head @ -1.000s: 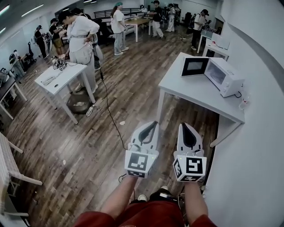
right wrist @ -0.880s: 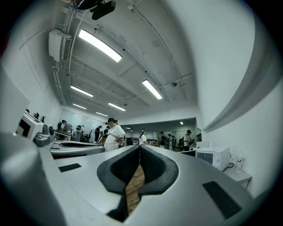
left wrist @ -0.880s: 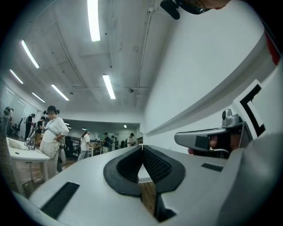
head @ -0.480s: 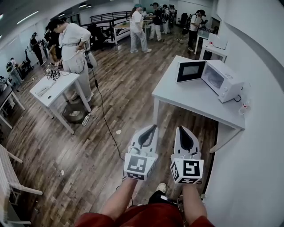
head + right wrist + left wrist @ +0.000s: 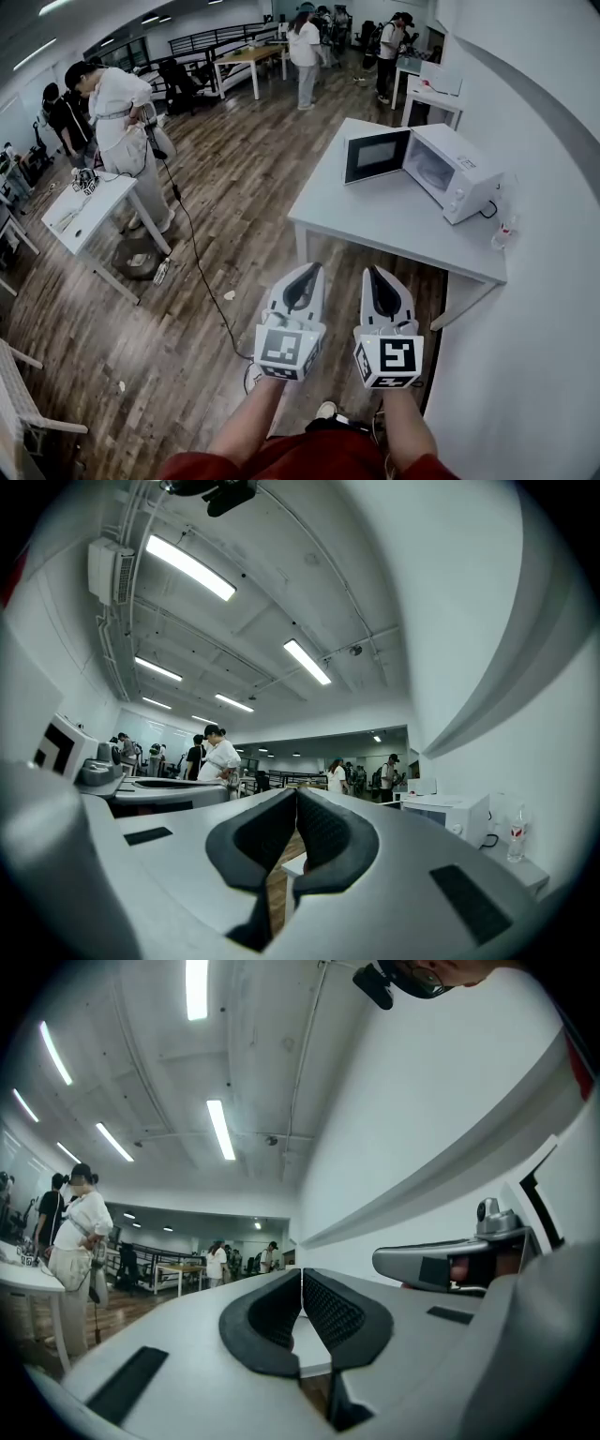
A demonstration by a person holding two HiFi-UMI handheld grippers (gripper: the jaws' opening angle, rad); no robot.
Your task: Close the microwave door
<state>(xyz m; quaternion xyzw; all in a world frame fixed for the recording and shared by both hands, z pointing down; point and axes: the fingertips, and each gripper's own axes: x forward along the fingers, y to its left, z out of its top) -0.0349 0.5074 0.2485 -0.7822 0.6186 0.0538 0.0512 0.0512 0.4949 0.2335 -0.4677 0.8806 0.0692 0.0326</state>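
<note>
A white microwave point(image 5: 453, 172) stands on the far right part of a white table point(image 5: 375, 216), close to the wall. Its dark-windowed door point(image 5: 377, 156) hangs open, swung out to the left. Both grippers are held side by side over the wooden floor, short of the table's near edge and pointing toward it. The left gripper point(image 5: 313, 270) is shut with nothing in it, its pads meeting in the left gripper view point(image 5: 301, 1283). The right gripper point(image 5: 373, 273) is shut and empty too point(image 5: 296, 803). The right gripper view shows the microwave point(image 5: 452, 817) ahead on the right.
A small bottle point(image 5: 505, 231) stands at the table's right edge by the wall, with the microwave's cord beside it. A cable point(image 5: 192, 258) runs across the floor on the left. A person stands at a small white table point(image 5: 89, 211) far left; others stand further back.
The table and microwave have come closer and now sit larger and lower in the head view. Both grippers stay shut and side by side, carried forward toward the table.
</note>
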